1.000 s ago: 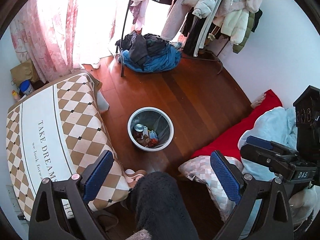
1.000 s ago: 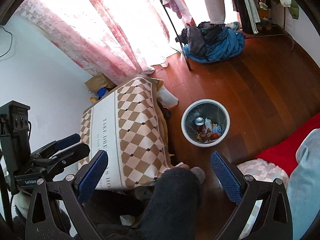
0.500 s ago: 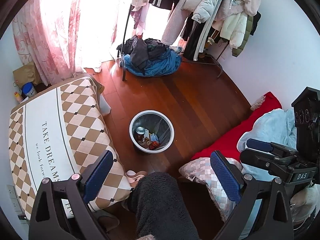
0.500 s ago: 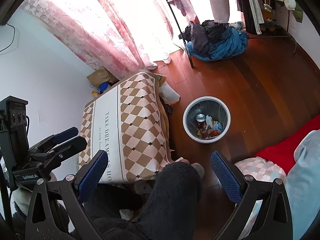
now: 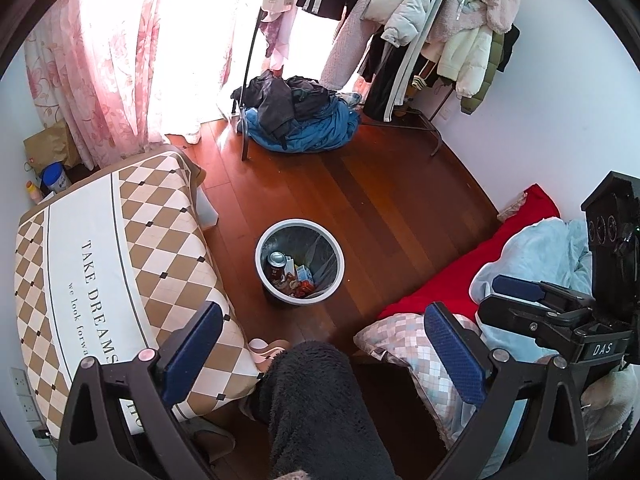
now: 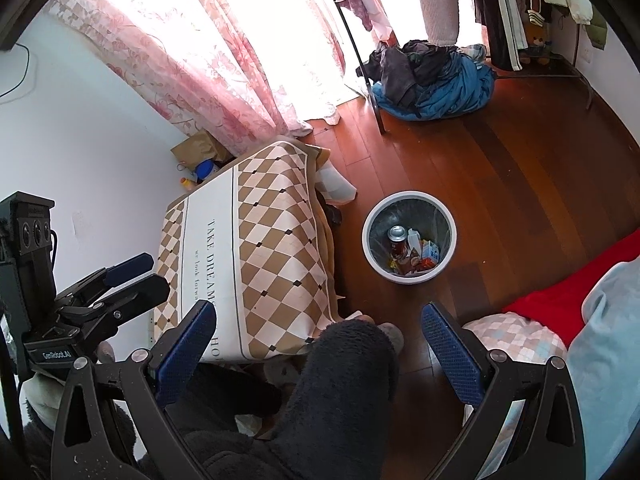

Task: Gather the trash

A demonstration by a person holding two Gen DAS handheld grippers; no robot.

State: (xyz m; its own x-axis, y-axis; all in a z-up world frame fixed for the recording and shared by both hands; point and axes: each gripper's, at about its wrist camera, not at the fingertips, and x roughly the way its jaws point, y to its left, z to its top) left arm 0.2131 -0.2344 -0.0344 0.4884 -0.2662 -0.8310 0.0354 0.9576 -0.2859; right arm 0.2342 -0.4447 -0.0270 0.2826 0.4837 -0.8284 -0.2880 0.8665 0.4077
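The left claw [image 5: 322, 352] stands wide open, holding nothing; its fingers [image 5: 191, 350] are black struts faced with blue, dimpled rubber pads. The right claw [image 6: 318, 344] is likewise spread and empty, with the same blue textured pads [image 6: 452, 358]. Each claw shows at the edge of the other's view.

Between both pairs of fingers lies a leg [image 5: 316, 404] in dark, fuzzy fleece. Just to its left is the desk [image 5: 80, 260], draped in a smooth cloth of brown and cream diamonds with a white printed band. To the right are a checked pillow [image 5: 400, 340], a red blanket [image 5: 460, 272] and pale blue bedding [image 5: 532, 248].

Ahead on the glossy reddish wood floor [image 5: 380, 200] stands the bin [image 5: 300, 262], round, with a white rim and a thin clear liner. The trash sits inside it: a metal can [image 5: 277, 264] upright at the left, small cartons and wrappers beside it. The bin stands apart from the desk and the bed.

Beyond lie a heap of blue and grey clothes [image 5: 300, 120], a black rack of puffy coats [image 5: 440, 20] and pink flowered curtains [image 5: 100, 60].

Against a second ago, both views have pulled slightly up and back: the bin sits a little lower in the left view and higher in the right. The claws are as wide as before.
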